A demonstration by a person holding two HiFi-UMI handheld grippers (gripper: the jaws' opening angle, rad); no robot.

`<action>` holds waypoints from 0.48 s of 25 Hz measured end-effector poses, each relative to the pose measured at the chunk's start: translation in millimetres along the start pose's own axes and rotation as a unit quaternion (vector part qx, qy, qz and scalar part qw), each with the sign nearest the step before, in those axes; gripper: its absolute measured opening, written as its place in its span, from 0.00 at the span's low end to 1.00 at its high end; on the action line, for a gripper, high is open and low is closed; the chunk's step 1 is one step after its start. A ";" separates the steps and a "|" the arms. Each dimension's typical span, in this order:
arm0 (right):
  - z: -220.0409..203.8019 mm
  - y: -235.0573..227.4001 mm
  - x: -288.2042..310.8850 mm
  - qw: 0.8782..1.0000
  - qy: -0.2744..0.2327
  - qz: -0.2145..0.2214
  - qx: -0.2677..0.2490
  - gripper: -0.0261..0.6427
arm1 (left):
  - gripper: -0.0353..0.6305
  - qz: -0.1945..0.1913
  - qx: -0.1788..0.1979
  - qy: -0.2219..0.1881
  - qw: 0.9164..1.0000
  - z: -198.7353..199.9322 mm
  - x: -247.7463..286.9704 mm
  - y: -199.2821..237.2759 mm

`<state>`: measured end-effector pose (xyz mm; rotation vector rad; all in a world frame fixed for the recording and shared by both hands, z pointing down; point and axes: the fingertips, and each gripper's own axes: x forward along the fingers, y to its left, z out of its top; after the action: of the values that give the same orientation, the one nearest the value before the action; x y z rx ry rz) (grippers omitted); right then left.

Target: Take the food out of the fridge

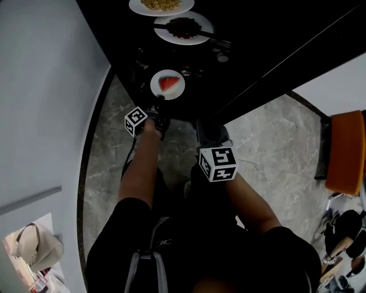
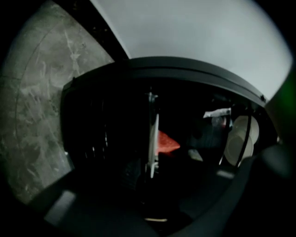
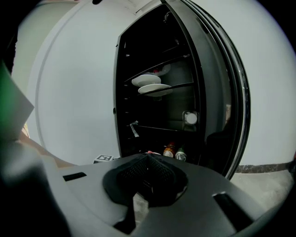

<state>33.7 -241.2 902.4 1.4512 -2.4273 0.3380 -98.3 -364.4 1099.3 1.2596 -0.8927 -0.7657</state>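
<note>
Open fridge point(image 1: 269, 40), seen from above. L tool point(image 1: 158, 119): jaws spread, nothing gripped, tips close to the near rim of the small plate point(image 1: 174, 90); contact can't be told. The plate carries a red slice point(image 1: 168, 83) and sits on a lower shelf. In the left gripper view it shows edge-on, ahead betw. the jaws, not pinched. R tool point(image 3: 148, 158): jaws clenched together, empty, outside the fridge. Higher shelves: plate w/ dark food point(image 1: 183, 27), plate w/ pale grains point(image 1: 161, 5). Cans point(image 3: 175, 152) at bottom.
</note>
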 end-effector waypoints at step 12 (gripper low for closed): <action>-15.1 -6.6 -8.2 1.000 0.017 -0.007 0.005 0.04 | 0.06 -0.017 0.003 0.002 1.000 -0.9 2.5 -9.1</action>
<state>45.1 -232.3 913.8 1.4534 -2.3913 0.3700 -96.3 -367.6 1090.6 1.2839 -0.8733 -0.7880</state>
